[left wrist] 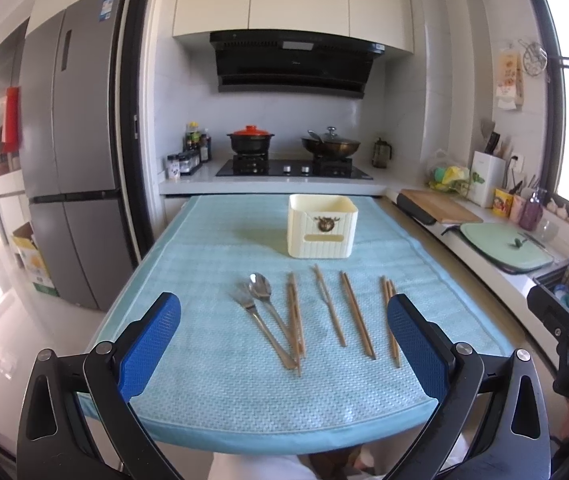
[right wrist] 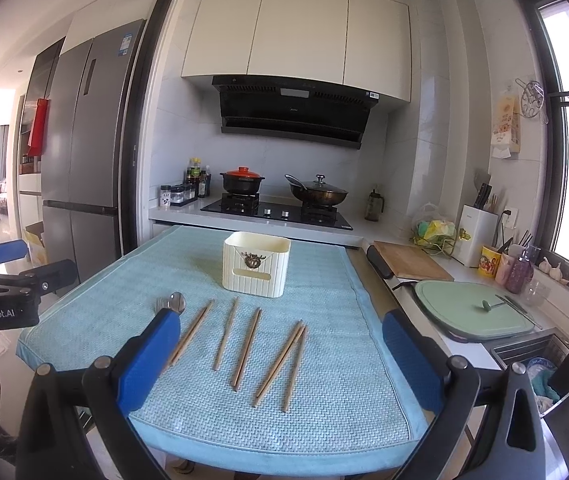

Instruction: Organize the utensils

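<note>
Right now both grippers hover above the near edge of the worktop (left wrist: 212, 400), which is covered by a light blue towel (left wrist: 204, 248). The left gripper (left wrist: 284, 344) has its blue pads (left wrist: 146, 350) spread wide with nothing between them, and the right gripper (right wrist: 280, 356) is spread the same way, also holding nothing.

Across the middle of the towel lie the utensils. At the left, a metal spoon (left wrist: 262, 292) and a metal fork (left wrist: 244, 302) rest side by side, their handles running toward the near right until they meet the first chopstick pair (left wrist: 295, 320). Further right lie three more groups of wooden chopsticks (each pointing roughly near to far): a second pair (left wrist: 329, 306) with tips splayed, a third pair (left wrist: 357, 314) and a rightmost bundle (left wrist: 390, 312) just beside the left gripper's right pad.

Beyond them, toward the far side of the towel, stands a cream ribbed utensil holder (left wrist: 322, 226), upright and well apart from the chopsticks; its inside cannot be seen. In the right wrist view the same holder (right wrist: 256, 266) sits far of the chopsticks.
</note>
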Available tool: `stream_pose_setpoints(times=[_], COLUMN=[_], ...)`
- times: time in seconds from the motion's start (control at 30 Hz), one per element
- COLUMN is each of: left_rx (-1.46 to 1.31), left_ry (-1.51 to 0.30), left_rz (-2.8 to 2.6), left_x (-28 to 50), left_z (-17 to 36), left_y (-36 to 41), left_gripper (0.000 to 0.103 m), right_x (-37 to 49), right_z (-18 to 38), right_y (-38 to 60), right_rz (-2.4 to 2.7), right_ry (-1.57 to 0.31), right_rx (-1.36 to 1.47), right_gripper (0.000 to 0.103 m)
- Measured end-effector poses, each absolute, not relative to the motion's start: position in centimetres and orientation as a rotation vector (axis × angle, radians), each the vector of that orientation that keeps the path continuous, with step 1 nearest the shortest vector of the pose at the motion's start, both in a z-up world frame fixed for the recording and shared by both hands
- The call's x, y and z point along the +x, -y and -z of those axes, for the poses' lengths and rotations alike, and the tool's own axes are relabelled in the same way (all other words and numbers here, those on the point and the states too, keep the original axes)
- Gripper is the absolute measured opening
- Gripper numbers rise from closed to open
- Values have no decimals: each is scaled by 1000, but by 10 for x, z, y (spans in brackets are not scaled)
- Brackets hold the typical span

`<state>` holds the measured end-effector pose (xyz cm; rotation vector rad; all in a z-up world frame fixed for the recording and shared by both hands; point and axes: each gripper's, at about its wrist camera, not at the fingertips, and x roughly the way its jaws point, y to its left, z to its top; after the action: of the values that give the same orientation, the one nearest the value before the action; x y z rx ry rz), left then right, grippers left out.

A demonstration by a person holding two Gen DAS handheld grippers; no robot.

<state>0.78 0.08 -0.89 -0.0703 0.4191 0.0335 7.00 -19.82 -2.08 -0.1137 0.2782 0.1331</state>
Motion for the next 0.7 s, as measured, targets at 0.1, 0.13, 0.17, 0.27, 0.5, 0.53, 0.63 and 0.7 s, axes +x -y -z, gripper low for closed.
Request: stream_pose_setpoints(times=[0.1, 0.13, 0.17, 0.27, 0.5, 0.53, 0.63, 0.7], left_rx=[-61, -71, -81, -98, -78, -76, -71, -57], left_ry=[-417, -417, -419, -413, -402, -403, -405, -415], left_rz=[-33, -31, -30, -30, -42, -43, -47, -52], left_x=[9, 9, 10, 11, 11, 11, 12, 13], left_z=[10, 10, 9, 10, 8, 8, 7, 8], left_y=[-1, -1, -1, -3, -2, -2, -1, -1], left_gripper=[103, 103, 103, 103, 103, 103, 103, 103], right_x=[71, 72, 72, 72, 73, 74, 77, 79], right_z=[22, 22, 22, 22, 23, 23, 25, 27], right_y=[199, 199, 199, 198, 198, 198, 198, 198], right_rz=[-127, -126, -126, -127, -127, -127, -128, -129], right_ry=[-278, -279, -280, -279, -280, -281, -287, -290], right_rx=[-108, -109, -109, -108, -107, -106, -103, -101], right_gripper=[103, 103, 103, 103, 103, 103, 103, 103])
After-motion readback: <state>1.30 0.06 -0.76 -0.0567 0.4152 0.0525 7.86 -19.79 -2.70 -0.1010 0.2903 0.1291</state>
